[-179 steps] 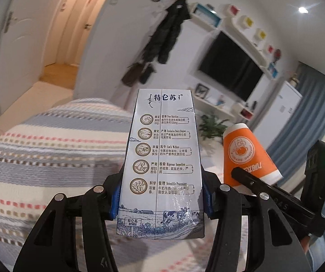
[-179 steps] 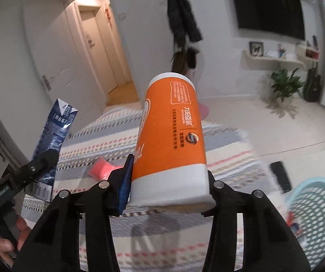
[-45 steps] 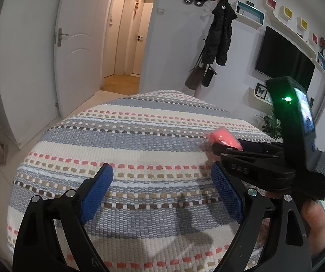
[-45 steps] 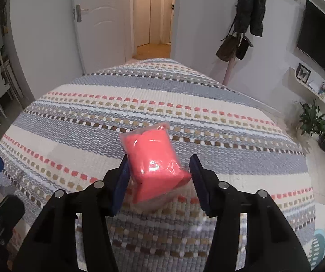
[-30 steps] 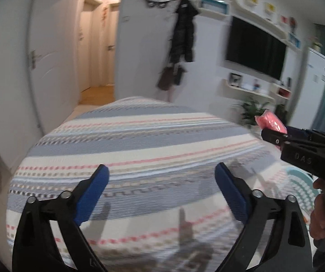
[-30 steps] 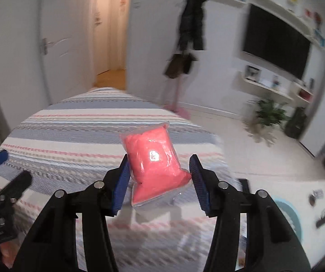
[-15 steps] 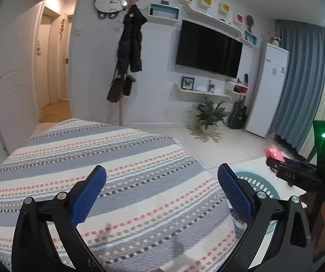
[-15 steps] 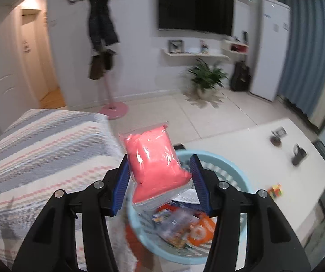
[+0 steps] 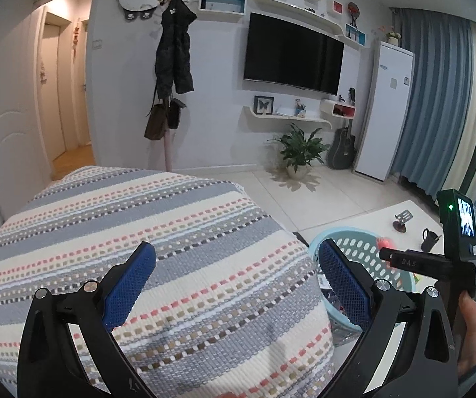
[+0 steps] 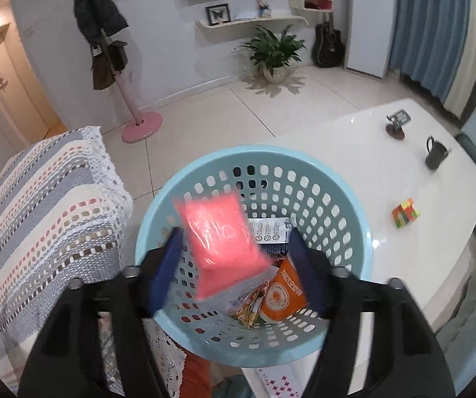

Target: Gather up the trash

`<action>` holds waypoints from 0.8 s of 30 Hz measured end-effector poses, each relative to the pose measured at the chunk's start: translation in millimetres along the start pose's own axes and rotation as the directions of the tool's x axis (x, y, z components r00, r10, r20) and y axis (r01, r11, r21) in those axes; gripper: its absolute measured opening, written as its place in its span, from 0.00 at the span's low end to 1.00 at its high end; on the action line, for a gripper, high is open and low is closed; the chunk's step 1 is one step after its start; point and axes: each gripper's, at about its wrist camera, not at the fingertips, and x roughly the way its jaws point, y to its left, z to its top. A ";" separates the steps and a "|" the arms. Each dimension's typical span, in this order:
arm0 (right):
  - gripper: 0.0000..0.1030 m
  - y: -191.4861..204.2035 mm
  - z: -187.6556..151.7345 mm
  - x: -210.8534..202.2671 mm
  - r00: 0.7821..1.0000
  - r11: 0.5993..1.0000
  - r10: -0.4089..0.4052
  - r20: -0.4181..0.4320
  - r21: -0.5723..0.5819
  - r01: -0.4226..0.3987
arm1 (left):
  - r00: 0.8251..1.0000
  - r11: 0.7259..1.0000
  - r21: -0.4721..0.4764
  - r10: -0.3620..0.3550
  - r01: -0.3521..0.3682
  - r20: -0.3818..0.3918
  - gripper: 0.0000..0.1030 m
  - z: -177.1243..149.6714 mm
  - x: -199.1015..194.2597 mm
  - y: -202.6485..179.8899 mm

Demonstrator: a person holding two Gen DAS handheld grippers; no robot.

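Note:
My right gripper (image 10: 234, 262) hangs over the light-blue perforated basket (image 10: 354, 205), pointing down into it. Its jaws are opening. A pink plastic packet (image 10: 218, 232) is between them, blurred and tilted, and the right pad stands clear of it. In the basket lie an orange paper cup (image 10: 282, 295), a blue-and-white milk carton (image 10: 271, 235) and a snack wrapper. My left gripper (image 9: 238, 282) is open and holds nothing, above the striped bed cover (image 9: 138, 232). In the left wrist view the right gripper (image 9: 383, 252) shows over the basket (image 9: 357, 242), with the packet (image 9: 384, 242) at its tip.
The basket stands between the bed (image 10: 45, 219) and a white table (image 10: 370, 152) holding a black mug (image 10: 435, 154), a colourful cube (image 10: 405, 213) and a small stand. A coat rack (image 10: 138, 126) and a potted plant (image 10: 274, 53) stand on the tiled floor beyond.
My right gripper has swung from over the bed to above the basket and tipped downward. Its jaws have widened and the pink packet has come loose. My left gripper turned right.

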 end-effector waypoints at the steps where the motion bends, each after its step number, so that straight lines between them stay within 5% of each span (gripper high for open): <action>1: 0.66 -0.9 -1.0 -1.2 1.000 1.000 0.003 0.002 0.005 -0.003 | 1.000 1.000 -0.002 0.001 -0.001 0.000 0.93 -0.4 -0.1 -0.9; 7: 0.66 5.0 -4.2 -20.5 1.000 1.000 0.005 0.030 -0.002 -0.005 | 1.000 1.000 -0.017 -0.011 0.010 -0.005 0.93 -3.2 -2.7 -5.0; 13: 0.66 29.1 -10.2 -70.4 0.988 0.997 0.004 0.151 -0.072 0.007 | 1.000 0.999 -0.026 -0.019 0.020 0.011 0.93 -5.0 -19.4 -13.3; 19: 0.66 40.0 -26.2 -116.1 0.953 0.995 -0.030 0.303 -0.086 0.059 | 0.998 1.000 0.021 -0.021 0.020 0.054 0.93 -5.3 -46.4 -26.9; 24: 0.66 36.8 -42.7 -153.7 0.886 0.998 -0.035 0.463 -0.033 0.056 | 0.995 0.999 0.034 -0.026 0.022 0.099 0.93 -6.3 -68.1 -34.2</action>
